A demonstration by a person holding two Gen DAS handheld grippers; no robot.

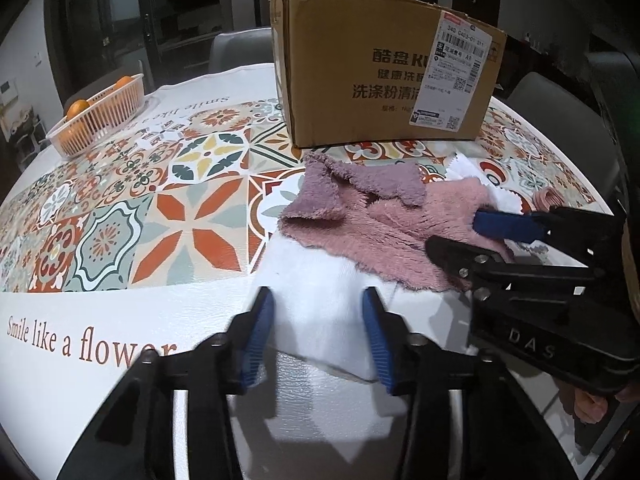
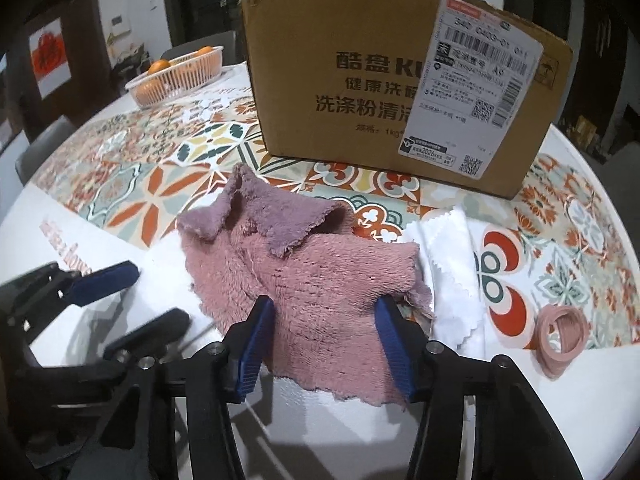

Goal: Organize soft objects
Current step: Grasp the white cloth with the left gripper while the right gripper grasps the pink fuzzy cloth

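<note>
A fluffy pink cloth (image 2: pixel 320 272) with a mauve folded-over top lies crumpled on the patterned tablecloth in front of a cardboard box (image 2: pixel 360 80). My right gripper (image 2: pixel 326 344) straddles its near edge. The cloth lies flat between the blue pads, which do not visibly squeeze it. In the left wrist view the same pink cloth (image 1: pixel 380 232) overlaps a white cloth (image 1: pixel 316 280). My left gripper (image 1: pixel 318 340) stands astride that white cloth's near edge, jaws apart with the cloth between them. Each gripper shows in the other's view: the right gripper (image 1: pixel 454 230) and the left gripper (image 2: pixel 160 294).
A second white cloth (image 2: pixel 452 248) with a zigzag edge lies right of the pink one. A rolled pink band (image 2: pixel 560 332) sits further right. A pale basket (image 1: pixel 100 116) holding oranges stands at the far left. Chairs surround the round table (image 1: pixel 120 320).
</note>
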